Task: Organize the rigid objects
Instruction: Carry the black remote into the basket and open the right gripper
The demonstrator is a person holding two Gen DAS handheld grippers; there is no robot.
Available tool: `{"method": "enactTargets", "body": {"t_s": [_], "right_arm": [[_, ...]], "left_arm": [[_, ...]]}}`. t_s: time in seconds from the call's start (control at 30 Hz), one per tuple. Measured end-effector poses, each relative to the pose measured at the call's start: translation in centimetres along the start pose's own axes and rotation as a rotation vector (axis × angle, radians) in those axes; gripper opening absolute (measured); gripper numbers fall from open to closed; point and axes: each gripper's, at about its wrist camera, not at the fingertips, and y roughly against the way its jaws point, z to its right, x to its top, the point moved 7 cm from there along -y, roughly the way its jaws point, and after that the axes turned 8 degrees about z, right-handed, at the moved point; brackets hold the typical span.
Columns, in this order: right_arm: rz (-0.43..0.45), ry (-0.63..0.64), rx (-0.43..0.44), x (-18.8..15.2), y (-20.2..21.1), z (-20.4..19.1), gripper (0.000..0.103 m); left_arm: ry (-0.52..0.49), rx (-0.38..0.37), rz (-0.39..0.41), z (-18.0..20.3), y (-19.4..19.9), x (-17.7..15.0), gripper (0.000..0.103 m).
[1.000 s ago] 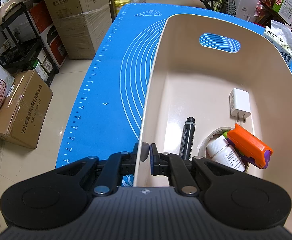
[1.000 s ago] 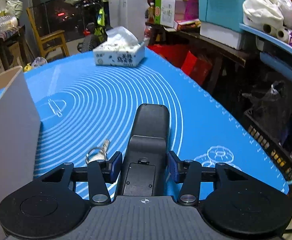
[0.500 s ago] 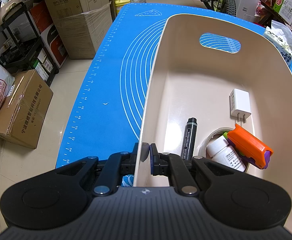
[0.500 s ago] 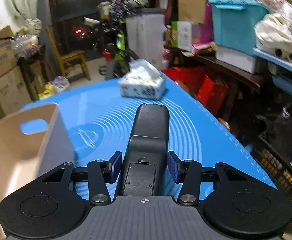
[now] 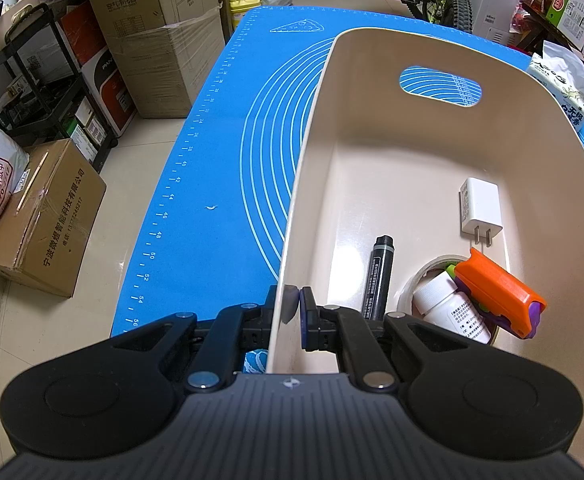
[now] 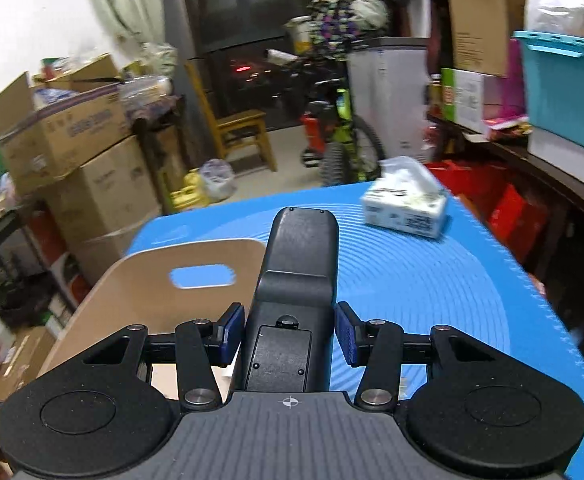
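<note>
The black remote [image 6: 292, 304] is clamped lengthwise in the right gripper [image 6: 290, 334]; the bin [image 6: 140, 292], pinched at its wall by the left gripper [image 5: 293, 312], lies below-left of the right gripper.

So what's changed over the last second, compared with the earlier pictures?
The right tool, shut on the black remote, has lifted it off the blue mat and swung toward the beige bin; the keys seen beside it earlier are out of view. The left tool stays clamped on the bin's wall, and the bin's contents are unchanged.

Cluttered home storeroom: stacked cardboard boxes [image 5: 160, 36], bicycle [image 6: 343, 140], wooden chair [image 6: 240, 132].
</note>
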Motion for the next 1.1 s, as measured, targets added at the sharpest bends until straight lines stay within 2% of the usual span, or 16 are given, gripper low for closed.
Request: {"method": "enactTargets", "body": {"t_s": [0.1, 0.23, 0.6, 0.7, 1.1], "right_arm": [[-0.014, 0.018, 0.046, -0.1, -0.2, -1.7, 0.054], [-0.088, 0.017, 0.116, -1.0, -1.0, -3.7, 0.054], [-0.242, 0.108, 0.199, -4.8, -2.7, -7.3, 0.054], [-0.238, 0.16, 0.191, -5.3, -2.6, -7.5, 0.054], [-0.238, 0.206, 0.198, -5.1, -2.8, -7.7, 0.053]], "left_arm": [[0.001, -0.001, 0.0, 0.0, 0.0, 0.0, 0.01], [0.001, 0.0, 0.0, 0.0, 0.0, 0.0, 0.01], [-0.001, 0.002, 0.0, 0.0, 0.0, 0.0, 0.01], [-0.001, 0.005, 0.0, -0.2, 0.0, 0.0, 0.011], [-0.004, 0.01, 0.0, -0.3, 0.1, 0.0, 0.011]]}}
